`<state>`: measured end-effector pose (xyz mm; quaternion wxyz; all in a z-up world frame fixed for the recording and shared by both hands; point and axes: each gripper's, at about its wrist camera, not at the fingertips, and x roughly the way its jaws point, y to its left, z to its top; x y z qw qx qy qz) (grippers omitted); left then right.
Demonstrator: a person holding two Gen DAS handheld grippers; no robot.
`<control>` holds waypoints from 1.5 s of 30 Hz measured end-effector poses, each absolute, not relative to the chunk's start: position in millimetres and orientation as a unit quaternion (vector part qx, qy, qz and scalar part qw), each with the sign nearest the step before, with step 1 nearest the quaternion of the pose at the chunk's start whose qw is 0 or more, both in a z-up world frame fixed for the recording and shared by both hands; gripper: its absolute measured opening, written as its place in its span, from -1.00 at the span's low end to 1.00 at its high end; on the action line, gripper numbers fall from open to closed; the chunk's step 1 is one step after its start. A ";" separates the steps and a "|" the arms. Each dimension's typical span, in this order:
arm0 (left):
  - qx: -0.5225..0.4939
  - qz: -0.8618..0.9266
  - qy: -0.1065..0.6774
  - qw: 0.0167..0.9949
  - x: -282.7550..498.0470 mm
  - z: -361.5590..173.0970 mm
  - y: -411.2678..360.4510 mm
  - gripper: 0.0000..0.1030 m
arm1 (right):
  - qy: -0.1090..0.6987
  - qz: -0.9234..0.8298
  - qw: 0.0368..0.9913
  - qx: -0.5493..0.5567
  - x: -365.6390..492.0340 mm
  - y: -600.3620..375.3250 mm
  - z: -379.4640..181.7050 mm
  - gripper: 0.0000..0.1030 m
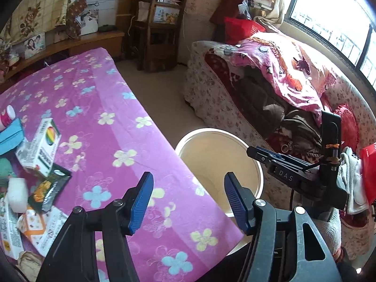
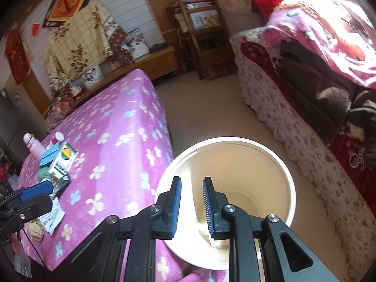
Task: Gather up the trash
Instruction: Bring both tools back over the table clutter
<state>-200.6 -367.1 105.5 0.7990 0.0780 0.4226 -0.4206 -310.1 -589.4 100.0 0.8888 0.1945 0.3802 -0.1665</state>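
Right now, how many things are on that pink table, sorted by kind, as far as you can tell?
Boxes and cartons: 4, e.g. rainbow box
Snack packets: 2, e.g. dark packet
Bottles: 2, e.g. pink bottle
White sponge: 1
Green lump: 1
Total: about 10; the pile overlaps.

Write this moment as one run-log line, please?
right gripper: jaws open, empty, over bin | crumpled paper in bin | left gripper: jaws open, empty | packets remain on table

My table, pink flowered cloth (image 1: 122,127): white carton (image 1: 40,148), dark sachet (image 1: 50,189), white sponge (image 1: 17,193), blue box (image 1: 10,135). Floor (image 1: 159,98): cream bin (image 1: 221,164).
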 end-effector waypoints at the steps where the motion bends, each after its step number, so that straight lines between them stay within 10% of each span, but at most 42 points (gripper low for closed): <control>1: 0.079 -0.419 0.419 0.802 -201.0 106.9 -363.5 0.23 | 0.379 -0.164 0.891 0.188 -308.5 -583.9 102.8 -0.52; 2: 0.079 -0.416 0.414 0.806 -201.3 109.3 -357.6 0.23 | 0.378 -0.161 0.893 0.183 -306.7 -578.2 105.6 -0.08; 3: 0.078 -0.414 0.411 0.809 -201.1 111.7 -351.3 0.24 | 0.376 -0.155 0.895 0.181 -305.0 -574.2 108.0 0.76; 4: 0.076 -0.412 0.409 0.811 -200.6 113.2 -347.5 0.24 | 0.373 -0.144 0.899 0.181 -303.1 -568.3 110.8 0.99; 45: 0.028 -0.198 0.356 0.913 -163.1 118.9 -81.3 0.25 | 0.362 -0.055 0.928 0.064 -228.8 -361.7 152.1 1.00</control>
